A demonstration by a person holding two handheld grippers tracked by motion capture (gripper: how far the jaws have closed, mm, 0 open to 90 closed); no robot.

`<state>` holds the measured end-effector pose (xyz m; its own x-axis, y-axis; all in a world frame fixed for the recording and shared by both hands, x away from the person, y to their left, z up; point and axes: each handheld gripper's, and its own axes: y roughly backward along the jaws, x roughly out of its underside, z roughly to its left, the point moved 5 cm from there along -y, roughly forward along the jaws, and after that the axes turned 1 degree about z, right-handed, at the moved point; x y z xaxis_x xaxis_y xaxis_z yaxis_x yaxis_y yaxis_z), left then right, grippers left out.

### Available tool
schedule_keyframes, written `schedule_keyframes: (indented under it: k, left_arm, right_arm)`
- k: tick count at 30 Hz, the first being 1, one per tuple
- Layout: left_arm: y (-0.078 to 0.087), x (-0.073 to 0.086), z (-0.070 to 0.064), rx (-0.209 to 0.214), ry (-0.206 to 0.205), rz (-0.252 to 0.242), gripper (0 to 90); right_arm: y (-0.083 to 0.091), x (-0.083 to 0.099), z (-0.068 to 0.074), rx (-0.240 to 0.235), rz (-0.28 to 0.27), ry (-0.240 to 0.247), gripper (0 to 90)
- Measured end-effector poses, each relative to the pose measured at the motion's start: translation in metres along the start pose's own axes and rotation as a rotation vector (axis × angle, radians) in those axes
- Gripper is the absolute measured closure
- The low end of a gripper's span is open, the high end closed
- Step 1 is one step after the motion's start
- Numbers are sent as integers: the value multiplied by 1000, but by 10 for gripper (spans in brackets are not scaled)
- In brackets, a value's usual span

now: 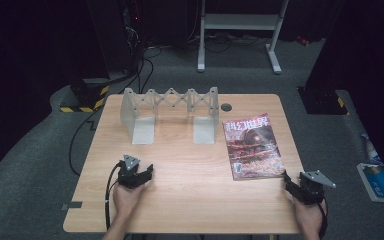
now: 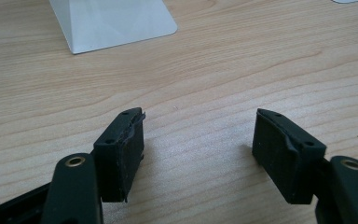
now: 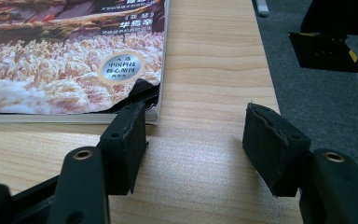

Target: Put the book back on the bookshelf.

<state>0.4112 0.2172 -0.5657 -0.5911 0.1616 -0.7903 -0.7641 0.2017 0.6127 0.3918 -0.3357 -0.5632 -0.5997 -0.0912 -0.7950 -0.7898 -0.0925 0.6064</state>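
Observation:
A magazine (image 1: 252, 146) with a reddish cover lies flat on the right part of the wooden table (image 1: 190, 170). A grey expanding book rack (image 1: 169, 112) stands at the back, with two flat base plates. My left gripper (image 1: 145, 172) rests on the table near the front left, open, nothing between its jaws (image 2: 198, 140). My right gripper (image 1: 287, 181) sits at the front right table edge, open and holding nothing (image 3: 193, 135). Its left jaw is just at the near right corner of the magazine (image 3: 70, 60).
One base plate of the rack (image 2: 114, 23) lies ahead of the left gripper. A round cable hole (image 1: 226, 107) is at the back of the table. The table's right edge (image 3: 265, 70) runs close beside the right gripper, with grey carpet (image 3: 317, 102) beyond. A white frame stand (image 1: 240, 30) is behind.

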Motion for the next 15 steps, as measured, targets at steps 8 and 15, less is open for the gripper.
schedule_keyframes:
  k: [8, 15]
  left_arm:
    - [1, 1, -1, -5, 4, -3, 327]
    - [0, 0, 0, 1, -3, -1, 328]
  right_arm:
    - [0, -1, 0, -10, 18, 2, 395]
    - [1, -1, 0, -9, 21, 7, 403]
